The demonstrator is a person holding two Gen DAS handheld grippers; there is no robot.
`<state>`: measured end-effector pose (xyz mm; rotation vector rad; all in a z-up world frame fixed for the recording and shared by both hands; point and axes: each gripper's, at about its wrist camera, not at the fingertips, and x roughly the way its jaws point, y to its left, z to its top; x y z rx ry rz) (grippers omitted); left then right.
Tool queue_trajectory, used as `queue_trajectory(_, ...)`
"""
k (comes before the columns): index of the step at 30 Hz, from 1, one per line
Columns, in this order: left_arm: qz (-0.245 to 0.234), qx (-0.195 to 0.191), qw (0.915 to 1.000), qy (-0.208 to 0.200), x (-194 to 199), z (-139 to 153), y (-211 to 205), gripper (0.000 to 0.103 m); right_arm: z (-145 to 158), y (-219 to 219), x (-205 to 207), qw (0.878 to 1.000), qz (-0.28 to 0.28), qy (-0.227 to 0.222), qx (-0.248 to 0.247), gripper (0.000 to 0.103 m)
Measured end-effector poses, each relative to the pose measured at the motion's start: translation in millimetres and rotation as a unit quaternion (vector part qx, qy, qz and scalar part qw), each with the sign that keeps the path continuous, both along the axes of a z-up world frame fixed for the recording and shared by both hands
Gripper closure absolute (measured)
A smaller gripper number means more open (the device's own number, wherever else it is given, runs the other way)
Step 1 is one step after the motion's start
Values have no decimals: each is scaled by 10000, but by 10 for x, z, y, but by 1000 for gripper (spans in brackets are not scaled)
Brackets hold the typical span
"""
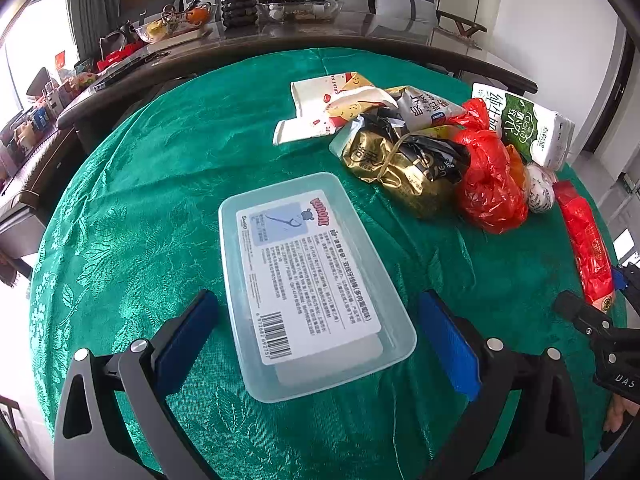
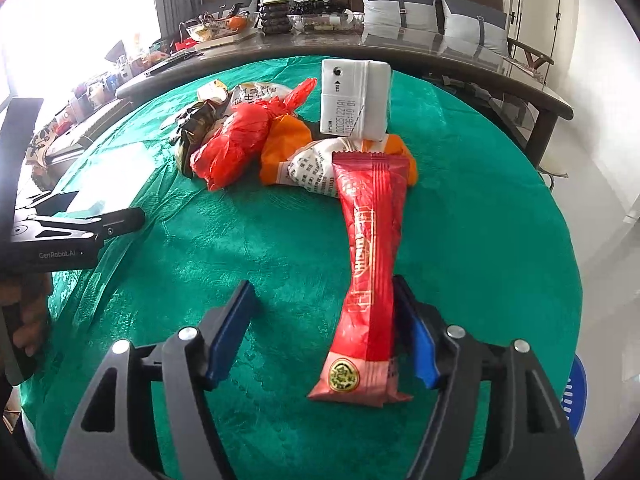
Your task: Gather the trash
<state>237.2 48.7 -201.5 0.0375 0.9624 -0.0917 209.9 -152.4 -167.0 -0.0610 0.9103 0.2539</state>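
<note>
A clear plastic box (image 1: 312,284) with a printed label lies on the green tablecloth, between the open jaws of my left gripper (image 1: 320,332). A long red snack wrapper (image 2: 370,276) lies between the open jaws of my right gripper (image 2: 320,332), next to the right finger; it also shows in the left wrist view (image 1: 586,244). Behind lies a trash pile: a gold and black bag (image 1: 404,160), a red plastic bag (image 1: 490,176) (image 2: 236,140), a milk carton (image 1: 528,126) (image 2: 356,98), an orange bag (image 2: 286,146) and white wrappers (image 1: 316,108).
The round table with the green cloth (image 1: 160,184) has a dark long table (image 1: 280,44) behind it, with bowls, a plant pot and clutter. A sofa with grey cushions (image 2: 396,4) stands at the back. A blue basket (image 2: 574,396) sits on the floor at right.
</note>
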Motion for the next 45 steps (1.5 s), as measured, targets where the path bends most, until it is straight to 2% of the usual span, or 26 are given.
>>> queue_trajectory(24, 25, 63, 10000, 4, 3, -4, -24, 4, -5, -6, 24, 10000, -32, 26, 26, 32)
queue_trajectory(26, 23, 60, 10000, 4, 1, -3, -22, 4, 16, -72, 61, 9988, 163, 217, 411, 21)
queue_trajectory(28, -33, 117, 9999, 43, -6, 8, -31, 4, 87, -223, 160, 9952, 138, 612, 749, 21)
queue_trajectory(31, -179, -105, 9996, 180, -17, 65, 6, 5, 310, -449, 326, 9923, -46, 1026, 687, 21)
queue_trajectory(32, -195, -91, 9996, 191, -3, 85, 11, 5, 352, -467, 392, 9898, 10, 1292, 600, 22)
queue_trajectory(34, -173, -79, 9994, 274, 48, 96, 17, 5, 378, -418, 469, 9861, 160, 1589, 459, 28)
queue_trajectory(36, -138, -250, 9985, 477, 110, 78, 32, 7, 356, -307, 514, 9837, 261, 1752, 316, 31)
queue_trajectory(37, -117, -300, 9981, 534, 125, 73, 30, 8, 316, -241, 532, 9819, 301, 1850, 267, 37)
queue_trajectory(38, -77, -259, 9982, 535, 137, 79, 27, 14, 273, -201, 541, 9803, 316, 1943, 180, 43)
queue_trajectory(39, -57, -195, 9984, 532, 145, 88, 27, 23, 217, -170, 547, 9788, 301, 2025, 44, 63)
queue_trajectory(40, -62, -137, 9986, 503, 149, 102, 30, 32, 200, -169, 545, 9798, 227, 1986, -21, 89)
queue_trajectory(45, -300, -364, 9980, 423, 51, 196, 92, 34, 434, -280, 350, 9857, 289, 1602, 442, 92)
